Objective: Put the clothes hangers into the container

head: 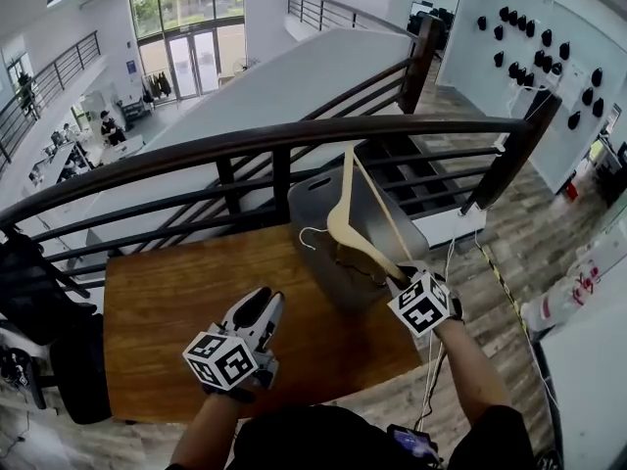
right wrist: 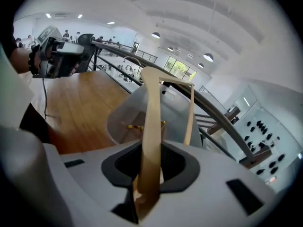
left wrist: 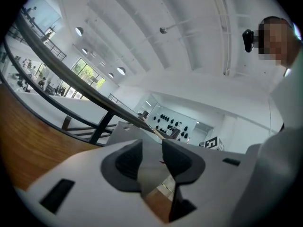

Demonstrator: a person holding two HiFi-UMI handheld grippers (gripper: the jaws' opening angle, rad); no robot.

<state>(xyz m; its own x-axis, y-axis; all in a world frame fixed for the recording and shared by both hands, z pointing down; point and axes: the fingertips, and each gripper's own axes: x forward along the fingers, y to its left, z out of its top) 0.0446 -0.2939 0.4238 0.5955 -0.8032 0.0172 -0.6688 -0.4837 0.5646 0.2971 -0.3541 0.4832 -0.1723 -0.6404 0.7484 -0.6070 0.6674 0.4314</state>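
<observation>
Overhead, a person is working two hand-held grippers above a wooden table (head: 167, 302) set against a dark railing (head: 245, 145). The right gripper (head: 402, 278) is clamping its jaws on one end of a pale wooden clothes hanger (head: 362, 248); that gripper's own view is showing the wood pinched tight between the dark pads. The hanger is tilting steeply upward from the grip, with its far end rising in front of the top rail. Its body is hanging over the open mouth of the grey plastic container (head: 318, 204). The container is standing at the table's far edge, right beside the railing, and the hanger is not lying inside it. Something brownish is showing within the container, too dim to name. The left gripper (head: 261, 306) is hovering over the bare tabletop, nearer the person and well apart from the container. Its jaws are standing slightly apart, and the left gripper view is showing nothing between them.
</observation>
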